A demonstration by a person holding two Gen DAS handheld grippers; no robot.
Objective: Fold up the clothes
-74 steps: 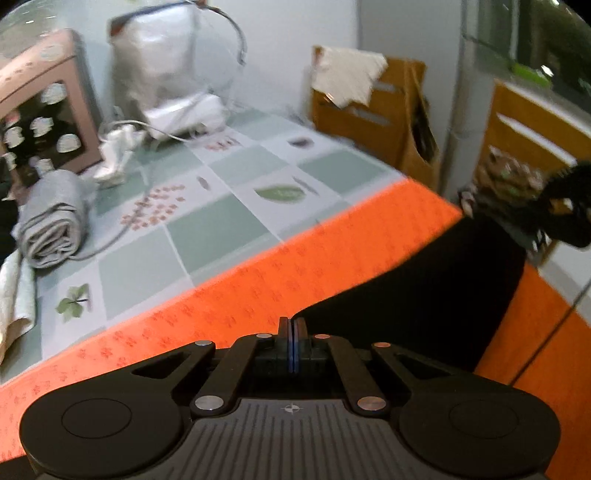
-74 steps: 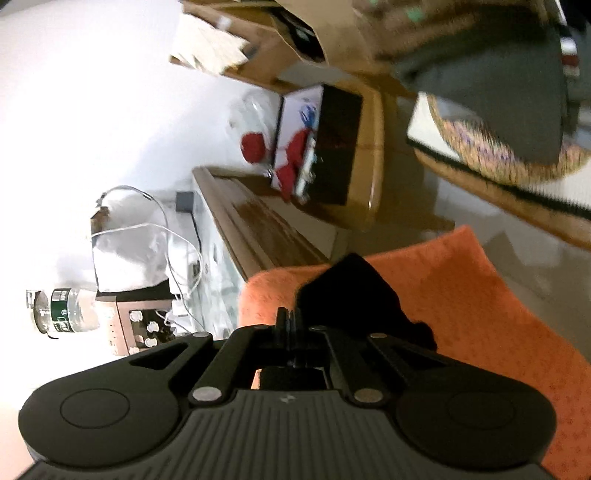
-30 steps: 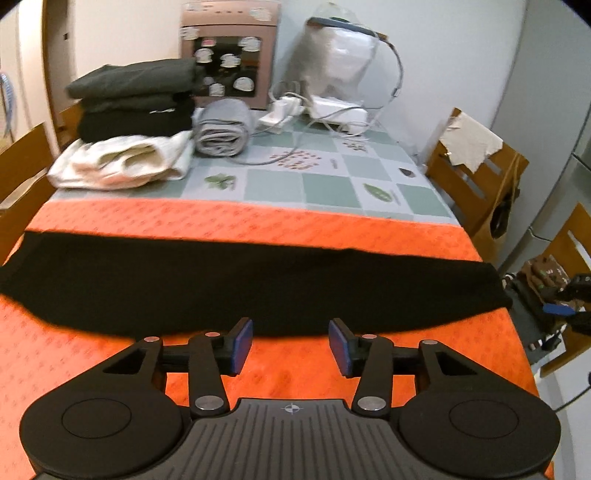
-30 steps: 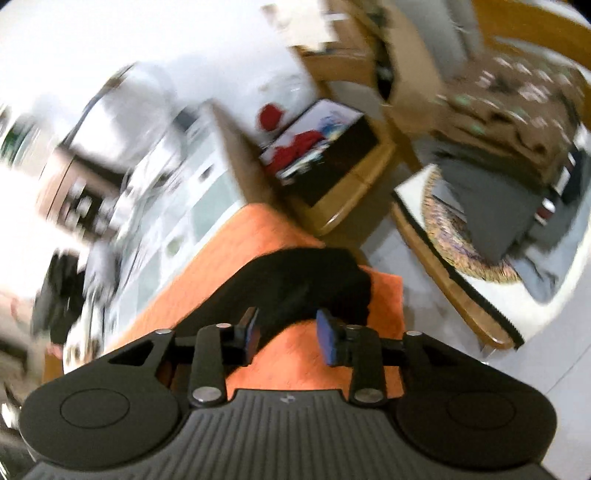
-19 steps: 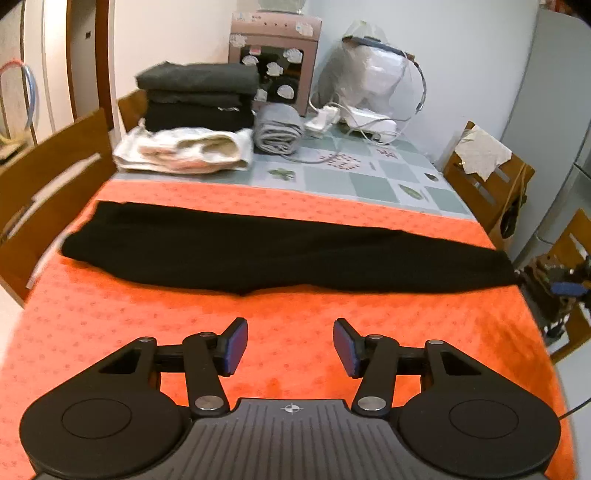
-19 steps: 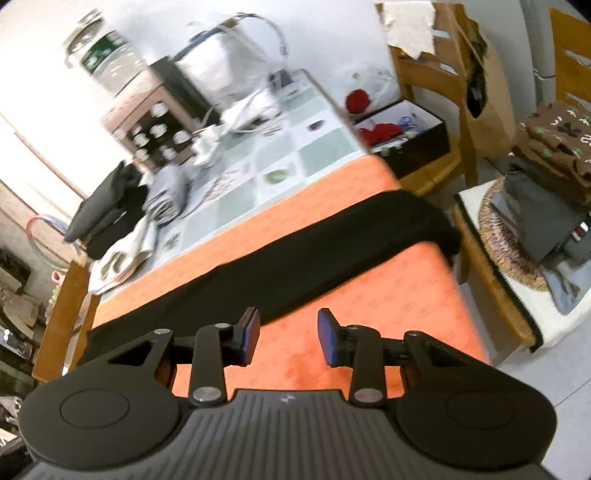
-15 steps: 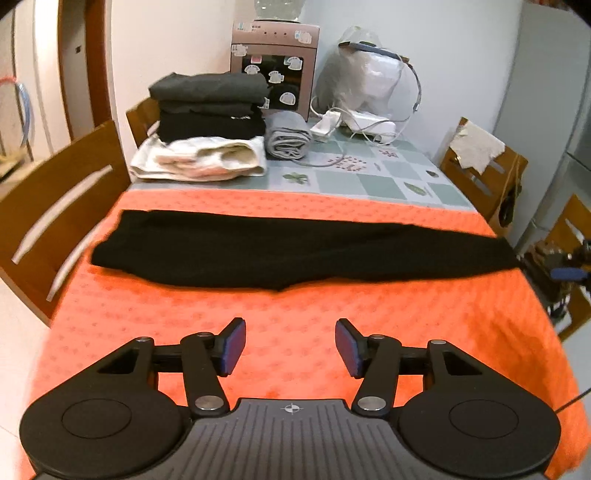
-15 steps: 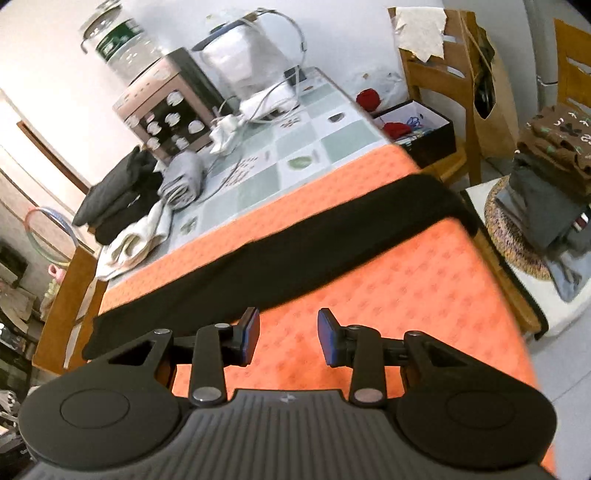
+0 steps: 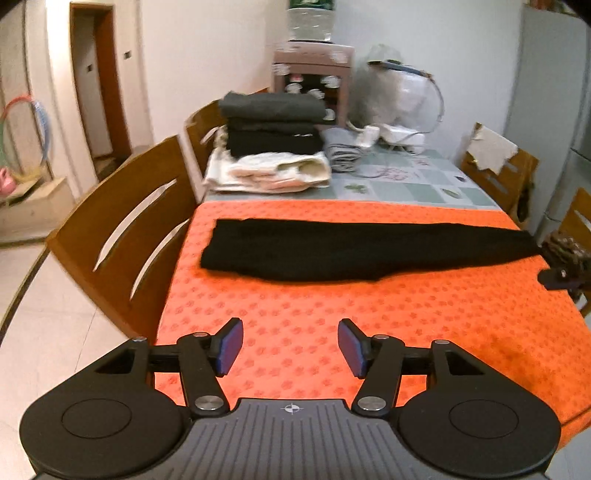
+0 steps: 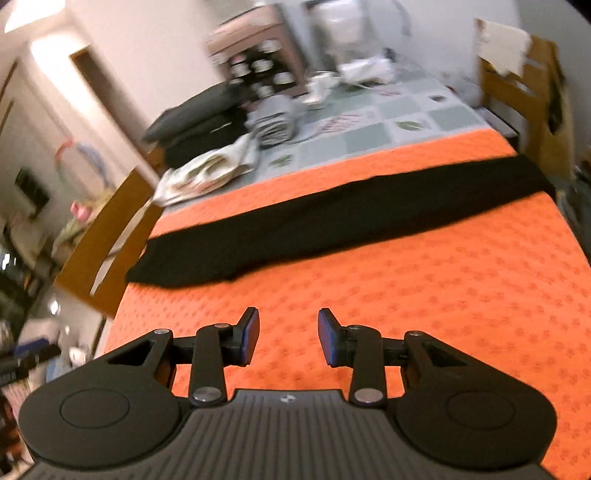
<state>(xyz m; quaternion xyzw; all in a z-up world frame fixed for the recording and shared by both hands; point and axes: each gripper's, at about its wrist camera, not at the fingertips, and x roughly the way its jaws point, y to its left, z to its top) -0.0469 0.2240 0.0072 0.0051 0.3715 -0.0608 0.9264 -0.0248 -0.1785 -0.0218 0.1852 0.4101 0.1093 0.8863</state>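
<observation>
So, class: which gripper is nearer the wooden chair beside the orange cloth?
Left, I judge. The left gripper hangs over the cloth's corner by the wooden chair, jaws opening and empty. The right gripper sits further along, open, chair well off.

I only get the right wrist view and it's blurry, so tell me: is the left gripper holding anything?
Observer: No. The left gripper is empty. Its jaws are opening above the orange cloth, on the near side of the black garment and not touching it.
Operator: Okay. My picture cuts off the cabinet at the back. Is anything on top of it?
Observer: Yes, a water bottle stands on the cabinet.
</observation>
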